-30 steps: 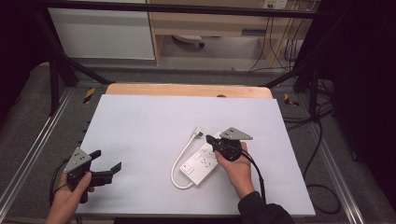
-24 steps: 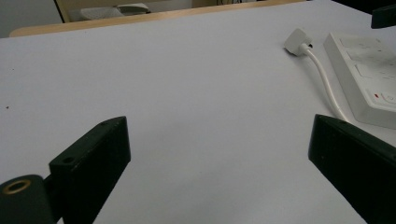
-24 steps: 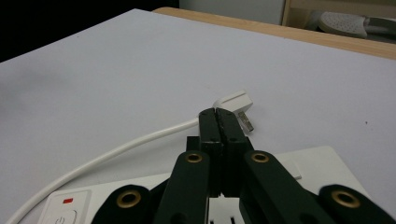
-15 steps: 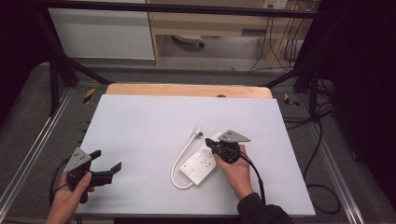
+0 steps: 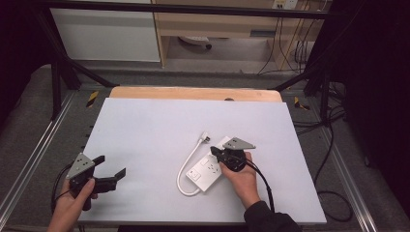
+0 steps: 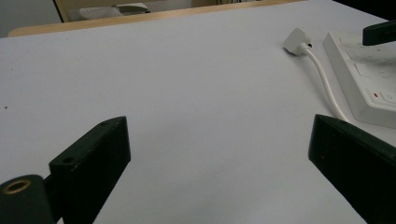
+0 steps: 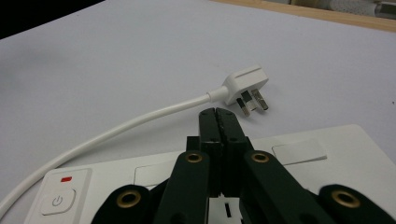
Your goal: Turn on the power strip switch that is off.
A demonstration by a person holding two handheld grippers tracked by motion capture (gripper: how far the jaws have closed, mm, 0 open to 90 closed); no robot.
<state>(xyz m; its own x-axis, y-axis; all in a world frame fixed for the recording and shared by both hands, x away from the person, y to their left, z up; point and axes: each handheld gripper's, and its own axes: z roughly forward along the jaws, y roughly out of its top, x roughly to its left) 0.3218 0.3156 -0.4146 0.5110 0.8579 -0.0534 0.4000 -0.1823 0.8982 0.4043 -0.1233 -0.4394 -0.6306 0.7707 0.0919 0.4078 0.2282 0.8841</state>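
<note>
white-topped table with a power strip lying on it

we see a table [image 5: 145, 125] with a plain pale top and a strip of bare wood along its far edge. on it lies a white power strip [image 5: 205, 170], flat, right of the middle and toward the near side, with its sockets facing up and a power button [image 7: 57, 201] under a small red mark at one end. its white cable [image 5: 186, 166] leaves the near end, loops out to the left on the surface and runs back toward the far side, ending in a white plug [image 5: 206, 137] that lies on the top just beside the strip's far end, its metal pins [image 7: 252, 101] visible in the right gripper view.
</note>
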